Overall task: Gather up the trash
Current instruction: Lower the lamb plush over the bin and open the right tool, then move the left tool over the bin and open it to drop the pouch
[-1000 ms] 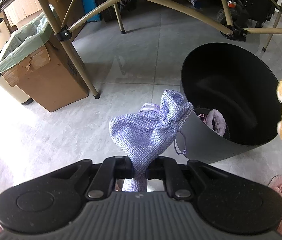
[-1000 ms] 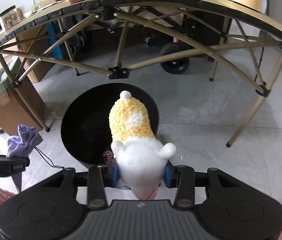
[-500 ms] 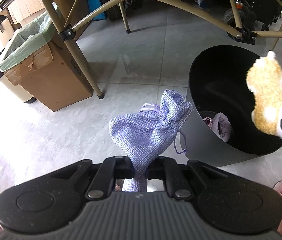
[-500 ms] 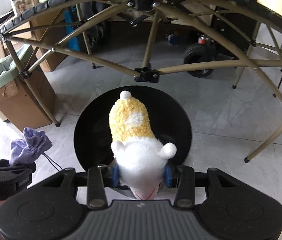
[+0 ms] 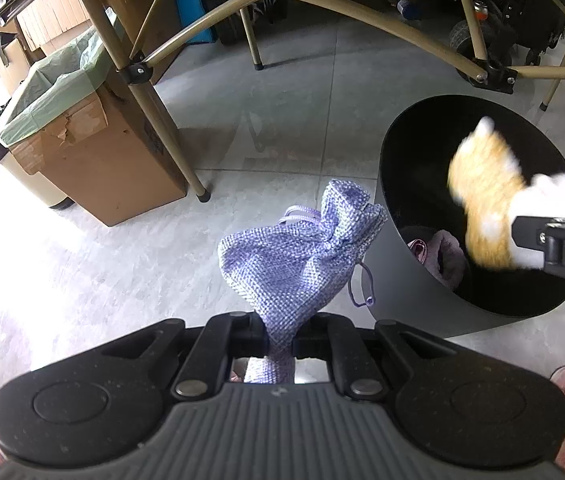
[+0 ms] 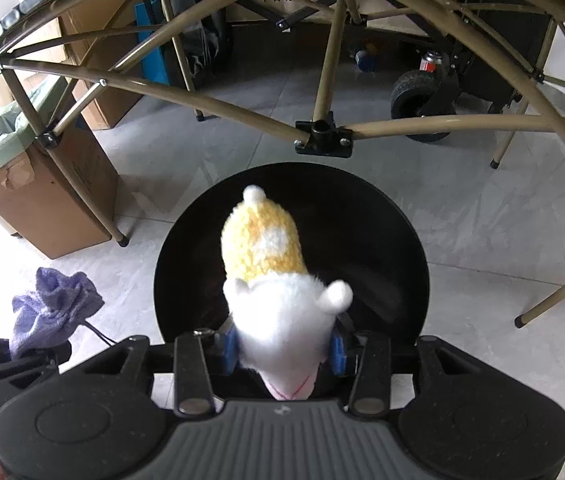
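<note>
plush toy [image 6: 278, 304] over black bin [image 6: 402, 240] rim | right gripper [image 6: 284, 350] opening | contact perhaps lost

The left gripper [image 5: 278, 338] fills the lower edge of its own wrist view, pointing steeply downward. Its jaws are pinched tight on the neck of a purple pouch [image 5: 298, 256], which stands up from between the fingers. In the right wrist view it shows at the lower left of the frame. The right gripper [image 6: 284, 350] also tilts steeply down, at the bottom centre of its view. Its jaws are opening, with a plush toy [image 6: 278, 300] between the blue pads [image 6: 229, 347], the white end nearest the camera.
</note>
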`<state>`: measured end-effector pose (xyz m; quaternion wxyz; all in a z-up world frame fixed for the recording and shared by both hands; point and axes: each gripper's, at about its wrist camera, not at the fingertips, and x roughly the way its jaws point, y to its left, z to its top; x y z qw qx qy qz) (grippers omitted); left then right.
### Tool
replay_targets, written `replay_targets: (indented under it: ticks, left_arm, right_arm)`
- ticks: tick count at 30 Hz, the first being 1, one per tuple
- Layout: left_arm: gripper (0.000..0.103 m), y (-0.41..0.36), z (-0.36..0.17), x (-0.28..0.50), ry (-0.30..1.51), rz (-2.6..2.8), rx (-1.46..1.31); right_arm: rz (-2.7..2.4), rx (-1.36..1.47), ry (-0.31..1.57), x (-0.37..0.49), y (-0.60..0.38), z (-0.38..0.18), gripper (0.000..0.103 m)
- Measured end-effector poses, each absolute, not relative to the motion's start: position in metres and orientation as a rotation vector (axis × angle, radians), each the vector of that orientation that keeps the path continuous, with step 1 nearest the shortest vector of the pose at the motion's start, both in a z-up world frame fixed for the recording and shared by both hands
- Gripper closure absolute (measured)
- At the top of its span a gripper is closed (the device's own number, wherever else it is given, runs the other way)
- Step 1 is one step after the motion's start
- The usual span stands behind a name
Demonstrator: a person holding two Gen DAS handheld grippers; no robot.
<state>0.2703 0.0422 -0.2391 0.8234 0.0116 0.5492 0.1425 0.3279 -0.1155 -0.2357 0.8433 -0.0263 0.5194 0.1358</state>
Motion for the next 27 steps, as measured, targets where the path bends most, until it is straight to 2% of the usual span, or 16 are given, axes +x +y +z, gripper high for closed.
replay_targets:
  ticks: [2, 3, 4, 6, 10, 27]
  left_arm:
    - [0.093, 0.042, -0.239, 0.27, 1.168, 0.301, 0.02]
    - [0.093, 0.043, -0.239, 0.27, 1.168, 0.299, 0.019]
    - [0.093, 0.043, -0.238, 0.27, 1.166, 0.299, 0.018]
    - [0.093, 0.044, -0.237, 0.269, 1.164, 0.297, 0.012]
    - [0.093, 0.048, -0.237, 0.27, 1.161, 0.294, 0.006]
    - [0.093, 0.042, -0.209, 0.264, 1.096, 0.268, -0.006]
  right_arm:
    - [0.29, -0.057, 1.093, 0.33, -0.115, -0.236, 0.054]
    - [0.285, -0.054, 1.095, 0.331, -0.116, -0.236, 0.039]
    - [0.282, -0.052, 1.097, 0.332, -0.116, -0.237, 0.019]
    - [0.273, -0.057, 1.1, 0.333, -0.118, -0.237, 0.005]
    - [0.268, -0.077, 1.105, 0.332, -0.118, -0.238, 0.0]
    - [0.264, -0.064, 1.059, 0.329, -0.142, -0.216, 0.0]
